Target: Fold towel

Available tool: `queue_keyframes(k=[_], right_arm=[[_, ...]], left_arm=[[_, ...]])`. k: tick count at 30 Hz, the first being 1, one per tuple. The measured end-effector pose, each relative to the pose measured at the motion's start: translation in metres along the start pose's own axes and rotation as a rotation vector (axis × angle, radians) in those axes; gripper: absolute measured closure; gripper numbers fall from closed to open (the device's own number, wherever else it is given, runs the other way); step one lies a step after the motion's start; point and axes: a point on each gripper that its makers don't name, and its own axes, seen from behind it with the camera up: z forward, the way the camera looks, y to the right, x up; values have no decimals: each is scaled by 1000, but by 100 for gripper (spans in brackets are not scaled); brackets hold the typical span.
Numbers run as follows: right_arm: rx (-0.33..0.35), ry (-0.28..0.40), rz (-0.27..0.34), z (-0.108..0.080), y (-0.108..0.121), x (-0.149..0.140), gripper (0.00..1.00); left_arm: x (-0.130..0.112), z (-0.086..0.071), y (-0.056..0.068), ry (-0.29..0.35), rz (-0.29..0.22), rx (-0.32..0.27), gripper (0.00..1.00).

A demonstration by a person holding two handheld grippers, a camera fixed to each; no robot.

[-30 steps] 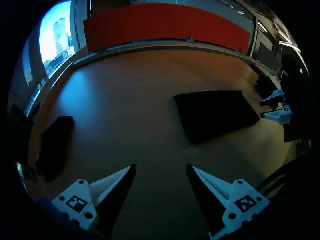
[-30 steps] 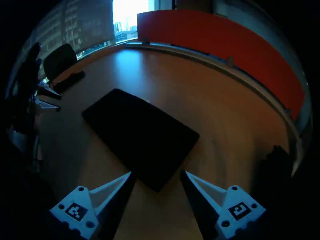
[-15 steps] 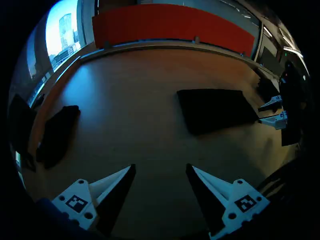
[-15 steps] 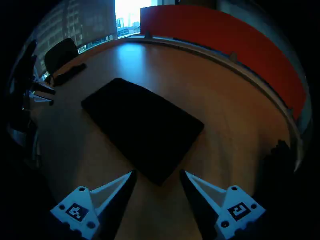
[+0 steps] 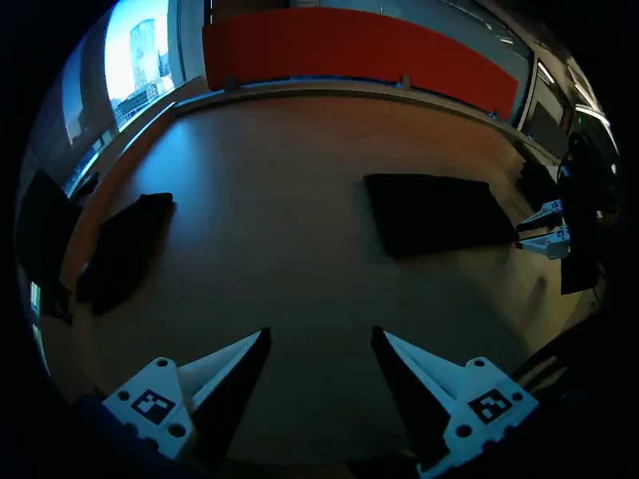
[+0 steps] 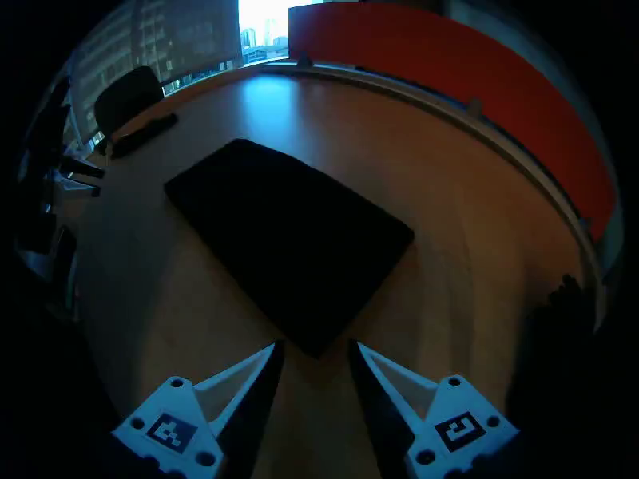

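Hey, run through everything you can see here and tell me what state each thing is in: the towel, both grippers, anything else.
Towel: lying flat on the table, a neat dark rectangle, not held.
Left gripper: open, empty, pointing at bare table.
Right gripper: open, its fingers framing the towel's near corner, not shut on it.
Dark bundle: slumped near the table's edge, untouched.

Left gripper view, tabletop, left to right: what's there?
dark bundle → dark towel → right gripper, just off the towel's right edge.
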Motion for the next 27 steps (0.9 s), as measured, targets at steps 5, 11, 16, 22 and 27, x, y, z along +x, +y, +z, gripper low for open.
queue_keyframes(k=[5, 11, 16, 22, 27], right_arm=[[9, -7, -6, 1, 0, -3, 45], [15, -3, -32, 1, 0, -2, 62], [28, -3, -36, 3, -2, -1, 71], [40, -2, -34, 2, -3, -1, 75], [47, 0, -30, 1, -4, -1, 87]], left_arm=[[-2, -2, -1, -3, 0, 3, 7], [-4, -2, 0, -7, 1, 5, 7], [-3, -2, 0, -6, 2, 5, 7], [-3, -1, 0, -9, 6, 7, 7], [-3, 0, 1, -11, 7, 5, 7]])
